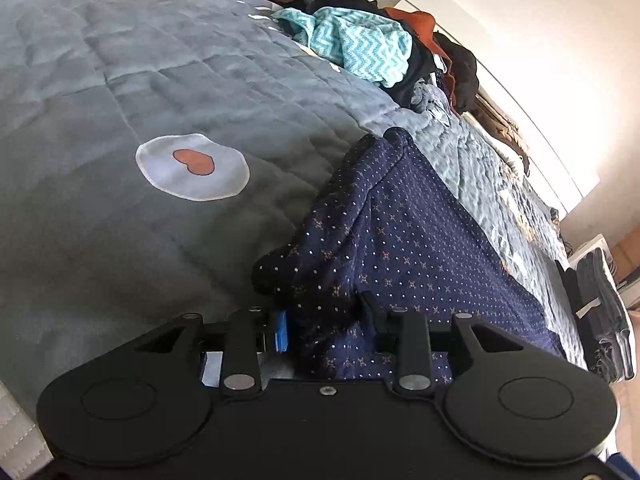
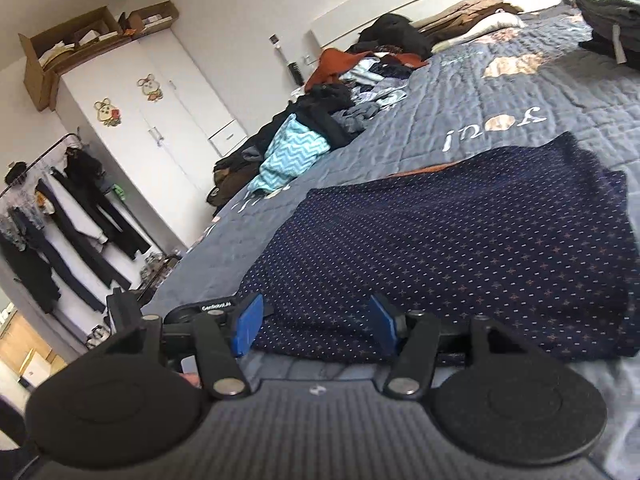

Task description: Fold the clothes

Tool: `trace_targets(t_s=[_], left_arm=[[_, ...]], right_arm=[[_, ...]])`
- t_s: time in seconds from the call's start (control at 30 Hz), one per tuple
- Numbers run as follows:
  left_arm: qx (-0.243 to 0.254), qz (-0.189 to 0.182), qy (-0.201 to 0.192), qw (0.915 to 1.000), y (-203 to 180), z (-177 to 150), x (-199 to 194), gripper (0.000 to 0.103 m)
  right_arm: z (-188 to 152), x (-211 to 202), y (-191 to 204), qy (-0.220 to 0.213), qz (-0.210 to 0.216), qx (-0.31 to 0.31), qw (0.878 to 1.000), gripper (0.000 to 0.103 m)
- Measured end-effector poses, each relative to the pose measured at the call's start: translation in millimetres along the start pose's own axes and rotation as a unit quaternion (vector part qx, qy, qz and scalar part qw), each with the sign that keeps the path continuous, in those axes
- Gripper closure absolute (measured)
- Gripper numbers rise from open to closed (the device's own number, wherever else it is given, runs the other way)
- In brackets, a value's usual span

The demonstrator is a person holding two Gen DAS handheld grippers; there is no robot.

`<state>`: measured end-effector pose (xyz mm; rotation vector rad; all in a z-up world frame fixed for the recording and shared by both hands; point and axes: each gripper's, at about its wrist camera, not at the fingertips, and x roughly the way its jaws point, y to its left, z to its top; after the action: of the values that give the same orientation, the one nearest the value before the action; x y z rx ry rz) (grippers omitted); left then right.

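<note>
The bed (image 2: 460,92) filled both views under its grey quilt (image 1: 120,80), with a heap of loose clothes (image 2: 340,96) along the far side and a folded stack (image 2: 612,20) at the far right. On the near part lay the navy dotted garment (image 2: 460,240), mostly flat, its left edge bunched. There the left gripper (image 1: 324,320) was clenched on bunched cloth; the right gripper (image 2: 316,324) stood released, fingers straddling the near hem. A clean fold, I'd judge, needed both corners pinched level and carried over together.
</note>
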<state>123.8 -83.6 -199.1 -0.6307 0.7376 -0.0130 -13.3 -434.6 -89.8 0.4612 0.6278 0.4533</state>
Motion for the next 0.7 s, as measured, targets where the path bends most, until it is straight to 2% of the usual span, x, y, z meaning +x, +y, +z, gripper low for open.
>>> trace_targets(t_s=[0.23,0.4,0.53,0.7], left_arm=[[0.015,0.007,-0.005,0.9999,-4.0,-0.4,0.2,0.071],[0.027,0.006,-0.012,0.9996,-9.3,0.9,-2.2,0.083],[0.049,-0.005,-0.033,0.9983,-22.9,2.9,-11.2,0.088],[0.089,-0.021,-0.059,0.9940,-43.5,1.4,-20.7,0.089]], right_arm=[[0.3,-8.4,3.2,-0.004,-0.012,0.007,1.000,0.045],[-0.6,-13.7,5.4,-0.005,-0.017,0.009,1.000,0.045],[-2.7,-17.0,5.6,-0.005,-0.015,0.011,1.000,0.045],[-2.3,-22.9,-3.4,-0.009,-0.026,0.025,0.999,0.045]])
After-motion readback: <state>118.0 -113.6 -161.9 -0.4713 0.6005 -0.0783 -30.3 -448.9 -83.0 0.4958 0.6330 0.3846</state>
